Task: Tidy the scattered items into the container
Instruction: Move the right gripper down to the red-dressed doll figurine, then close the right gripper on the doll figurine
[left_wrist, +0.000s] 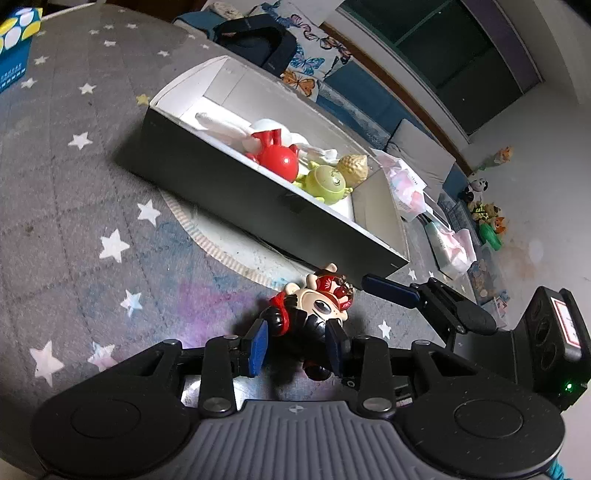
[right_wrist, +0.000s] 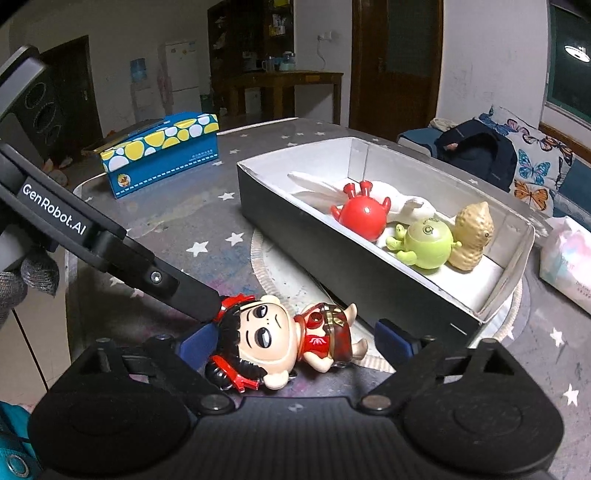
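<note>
A doll with black hair and a red outfit (right_wrist: 284, 341) lies on the starry grey table next to the box. In the left wrist view the doll (left_wrist: 314, 306) sits between my left gripper's (left_wrist: 295, 338) blue pads, which touch its head on both sides. My right gripper (right_wrist: 295, 339) is open wide around the doll, its pads apart from it. The dark box with white lining (right_wrist: 332, 254) holds a red toy (right_wrist: 364, 216), a green toy (right_wrist: 424, 245), a tan peanut figure (right_wrist: 472, 236) and a white toy (right_wrist: 399, 201). The box also shows in the left wrist view (left_wrist: 236, 184).
A blue tissue box with yellow and white spots (right_wrist: 162, 155) stands at the table's far left. A round mat (right_wrist: 280, 273) lies under the box. A tissue pack (right_wrist: 569, 258) lies to the right. A sofa with a butterfly cushion (right_wrist: 535, 162) and a dark bag (right_wrist: 476, 147) is behind.
</note>
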